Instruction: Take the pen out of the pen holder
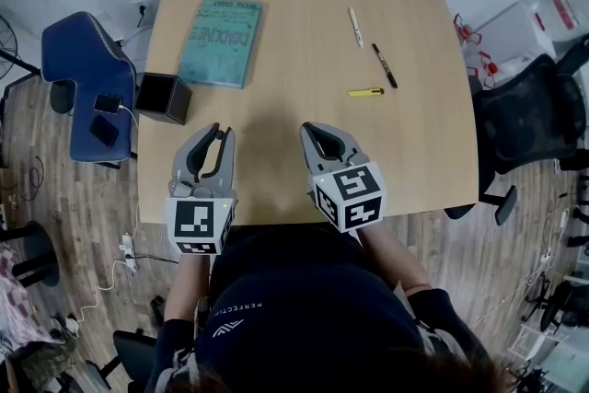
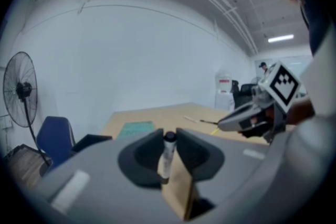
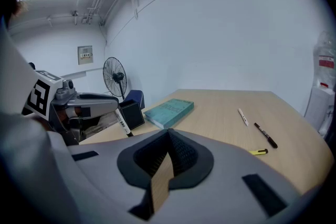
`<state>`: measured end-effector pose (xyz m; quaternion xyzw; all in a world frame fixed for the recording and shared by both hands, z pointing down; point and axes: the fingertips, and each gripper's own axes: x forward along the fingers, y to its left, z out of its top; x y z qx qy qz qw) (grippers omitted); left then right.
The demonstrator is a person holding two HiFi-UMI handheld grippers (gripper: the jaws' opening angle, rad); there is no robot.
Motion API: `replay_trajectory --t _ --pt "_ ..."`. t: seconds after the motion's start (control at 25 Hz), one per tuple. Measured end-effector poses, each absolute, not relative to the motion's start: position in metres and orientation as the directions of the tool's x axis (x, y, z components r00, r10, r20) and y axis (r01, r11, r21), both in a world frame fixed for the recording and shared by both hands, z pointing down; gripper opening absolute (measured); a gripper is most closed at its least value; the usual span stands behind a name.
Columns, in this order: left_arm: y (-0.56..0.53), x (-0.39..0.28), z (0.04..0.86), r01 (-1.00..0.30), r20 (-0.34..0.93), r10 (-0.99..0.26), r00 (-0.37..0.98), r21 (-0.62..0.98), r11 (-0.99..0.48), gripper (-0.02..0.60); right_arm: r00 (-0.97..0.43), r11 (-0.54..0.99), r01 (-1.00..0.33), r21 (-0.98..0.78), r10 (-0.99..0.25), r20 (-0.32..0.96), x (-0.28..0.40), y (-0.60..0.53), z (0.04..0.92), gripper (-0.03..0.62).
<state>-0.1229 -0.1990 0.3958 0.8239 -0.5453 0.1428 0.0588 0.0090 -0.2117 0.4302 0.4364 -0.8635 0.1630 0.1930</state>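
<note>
Spanning the view, the worktop (image 1: 304, 152) carries a teal book (image 1: 221, 41) at far left and a black holder (image 1: 164, 98) at its left edge. The left tool (image 1: 221, 133) is clamped on a black-capped pen (image 2: 168, 152), out of the holder. The right tool (image 1: 308, 128) has its jaws together, empty. A white marker (image 1: 355, 27), a black marker (image 1: 385, 66) and a yellow marker (image 1: 365, 92) lie far right.

Book (image 1: 221, 41) left, pens (image 1: 385, 65) right — table (image 1: 304, 152) middle open

The white, black-capped pen (image 2: 167, 157) is clamped in the left gripper (image 1: 219, 135), near the black square pen holder (image 1: 164, 97).
</note>
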Motion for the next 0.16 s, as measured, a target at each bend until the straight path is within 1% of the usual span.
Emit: replay_trajectory --t 0.16 --pt "-0.199 -0.1234 0.3942 -0.915 0.298 -0.882 0.364 -0.06 -0.398 0.078 -0.549 0.569 -0.814 -0.117 -0.688 0.474 0.0072 -0.2118 0.4288 0.0"
